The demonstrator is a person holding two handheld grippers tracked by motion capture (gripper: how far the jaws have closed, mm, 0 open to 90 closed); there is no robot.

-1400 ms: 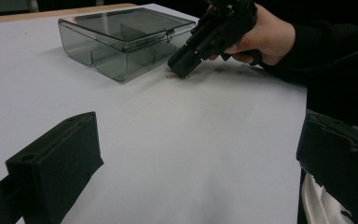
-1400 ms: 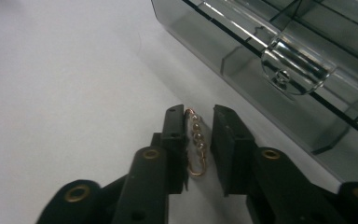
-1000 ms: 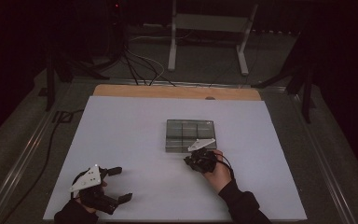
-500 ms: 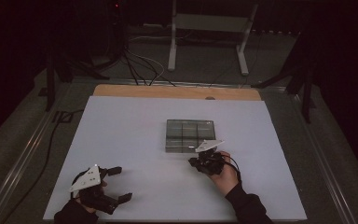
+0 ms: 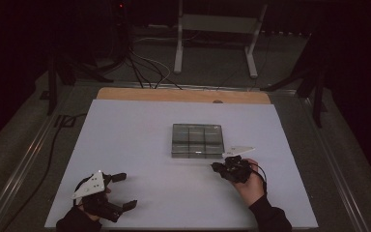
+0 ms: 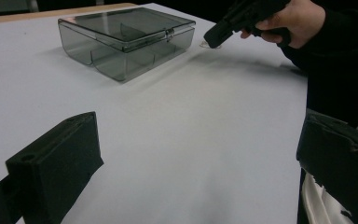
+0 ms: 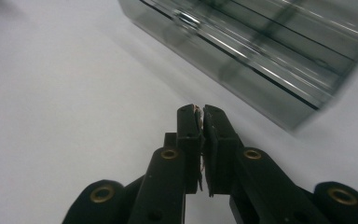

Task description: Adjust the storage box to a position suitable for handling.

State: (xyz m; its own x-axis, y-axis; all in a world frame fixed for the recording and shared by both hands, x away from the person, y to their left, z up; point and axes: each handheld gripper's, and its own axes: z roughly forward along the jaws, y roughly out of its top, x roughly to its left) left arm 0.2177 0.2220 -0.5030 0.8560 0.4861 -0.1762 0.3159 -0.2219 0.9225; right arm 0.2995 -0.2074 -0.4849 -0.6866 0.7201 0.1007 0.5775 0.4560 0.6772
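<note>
- Two tongs working: right gripper (image 5: 218, 167), jaws pinched together on something thin and pale, is hovering just beside the smoky compartment box (image 5: 196, 140), at its near right corner.
- Left gripper (image 5: 124, 191), jaws apart and empty, is waiting well away from the box's near left side.

The compartment box (image 5: 196, 140) lies on the worktop (image 5: 140, 125), centred and slightly right. The right gripper (image 5: 216, 167) sits just before the box's near right corner. The left gripper (image 5: 124, 190) lies well apart, at the near left edge.
</note>
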